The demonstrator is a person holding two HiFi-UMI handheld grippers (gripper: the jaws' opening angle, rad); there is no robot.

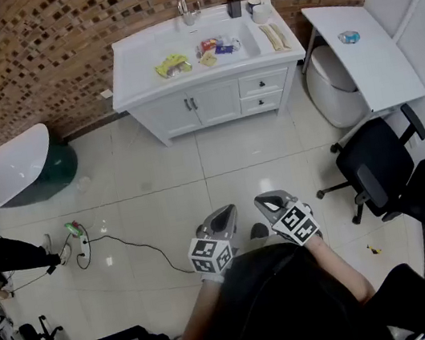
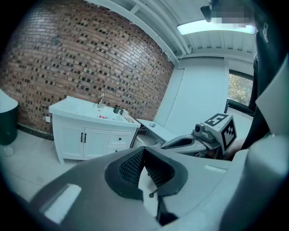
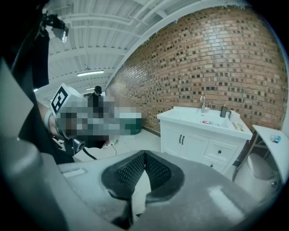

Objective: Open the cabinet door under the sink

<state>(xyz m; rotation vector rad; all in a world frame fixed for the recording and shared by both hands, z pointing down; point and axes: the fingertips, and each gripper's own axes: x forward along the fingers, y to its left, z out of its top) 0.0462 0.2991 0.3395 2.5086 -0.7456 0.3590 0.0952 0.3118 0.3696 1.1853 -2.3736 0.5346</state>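
Tongs both closed tip to tip, nothing between the pads: left tongs [image 1: 224, 215] and right tongs [image 1: 270, 199] held side by side low in the head view, well apart from the vanity [image 1: 131, 78] and pointed toward its front. No contact with any part of it.

Cabinet doors [image 1: 193, 108]: pair of white doors in the vanity's front, directly below the sink [image 1: 248, 41], with two dark upright handles [image 1: 191, 104] at the meeting edge. Both doors shut, flush with the vanity's front.

Left tongs roughly opposite the cabinet doors. Right tongs roughly opposite the two stacked drawers [image 1: 264, 91] just beside them. Open stretch of tiled floor [image 1: 235, 161] between tongs and vanity.

Faucet [image 1: 184, 6] at the back edge of the vanity's surface. Yellow packet [image 1: 172, 66] on that surface, beside the sink. Brick wall [image 1: 51, 39] directly behind the vanity.
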